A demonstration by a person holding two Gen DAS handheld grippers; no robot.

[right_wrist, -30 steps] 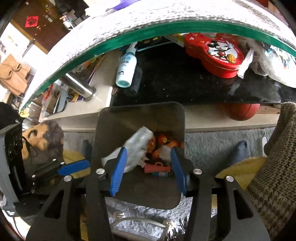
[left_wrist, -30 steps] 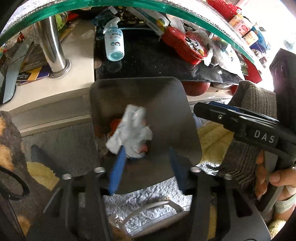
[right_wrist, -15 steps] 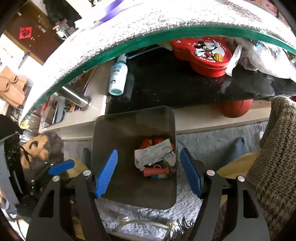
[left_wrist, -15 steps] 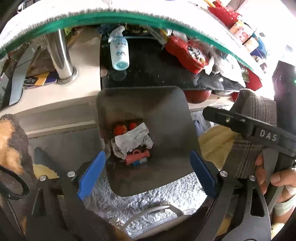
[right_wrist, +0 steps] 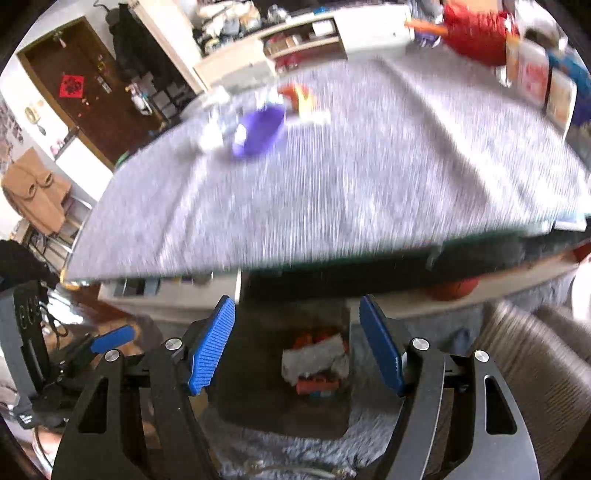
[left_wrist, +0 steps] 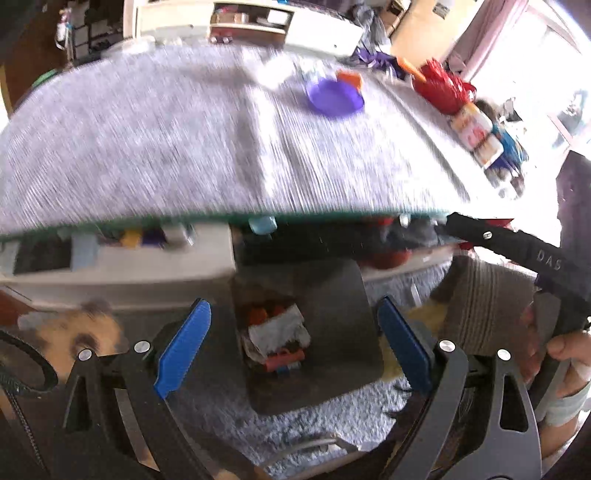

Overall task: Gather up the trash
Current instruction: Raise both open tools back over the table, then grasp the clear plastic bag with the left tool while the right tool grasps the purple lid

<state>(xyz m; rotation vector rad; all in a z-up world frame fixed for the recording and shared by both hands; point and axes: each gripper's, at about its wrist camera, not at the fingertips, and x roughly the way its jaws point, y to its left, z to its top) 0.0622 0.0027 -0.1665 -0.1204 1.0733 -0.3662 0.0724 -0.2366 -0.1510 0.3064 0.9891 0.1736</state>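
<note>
A dark trash bin (left_wrist: 343,325) stands on the floor under the table edge. A crumpled white paper (left_wrist: 279,328) lies in it on top of red and orange scraps. My left gripper (left_wrist: 292,304) hangs well above the bin, open and empty. My right gripper (right_wrist: 295,301) is also open and empty above the same bin (right_wrist: 255,369), over the paper (right_wrist: 314,356). On the grey tablecloth (left_wrist: 166,140) farther off sit a purple dish (left_wrist: 334,98) and an orange item (left_wrist: 349,79), both blurred.
The green glass table edge (left_wrist: 221,216) runs across both views above a low shelf. A red bag (right_wrist: 476,31) and boxes (left_wrist: 476,136) stand at the table's right side. A hand (left_wrist: 565,350) holds the right gripper's black body (left_wrist: 517,243). Shaggy grey rug (left_wrist: 295,424) lies below.
Both grippers opened and let go of the crumpled paper, which now lies in the bin. Both then rose and tilted up, bringing the tabletop into view.
</note>
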